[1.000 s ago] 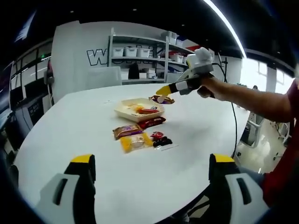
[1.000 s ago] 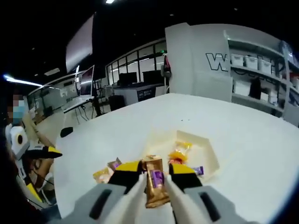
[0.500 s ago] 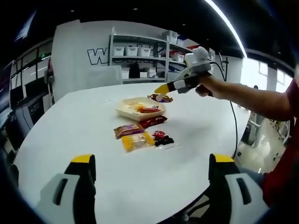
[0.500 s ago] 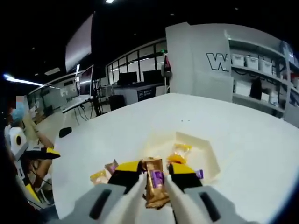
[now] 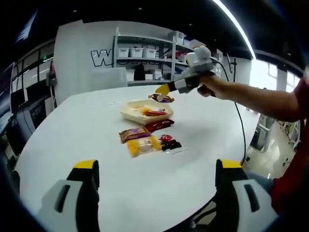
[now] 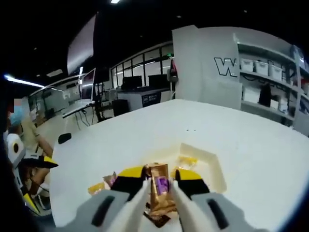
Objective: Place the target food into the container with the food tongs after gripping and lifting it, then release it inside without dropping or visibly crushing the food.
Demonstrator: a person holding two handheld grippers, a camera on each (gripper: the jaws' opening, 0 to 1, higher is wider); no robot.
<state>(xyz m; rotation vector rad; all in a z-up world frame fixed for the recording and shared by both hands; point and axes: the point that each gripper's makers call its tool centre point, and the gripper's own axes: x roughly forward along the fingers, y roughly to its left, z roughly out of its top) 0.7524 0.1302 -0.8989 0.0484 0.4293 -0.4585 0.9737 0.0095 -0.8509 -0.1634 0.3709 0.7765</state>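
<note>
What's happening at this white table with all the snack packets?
A person is working two handheld grippers. The right gripper is shut on a shiny gold-brown snack packet with a purple label, held in the air over the shallow cream tray, which already holds some food. The left gripper is open and holds nothing, back near the white table's edge. More wrapped snacks lie on the table beside the tray.

bright ceiling strip light | dim ceiling | fisheye-warped edges | slightly soft
</note>
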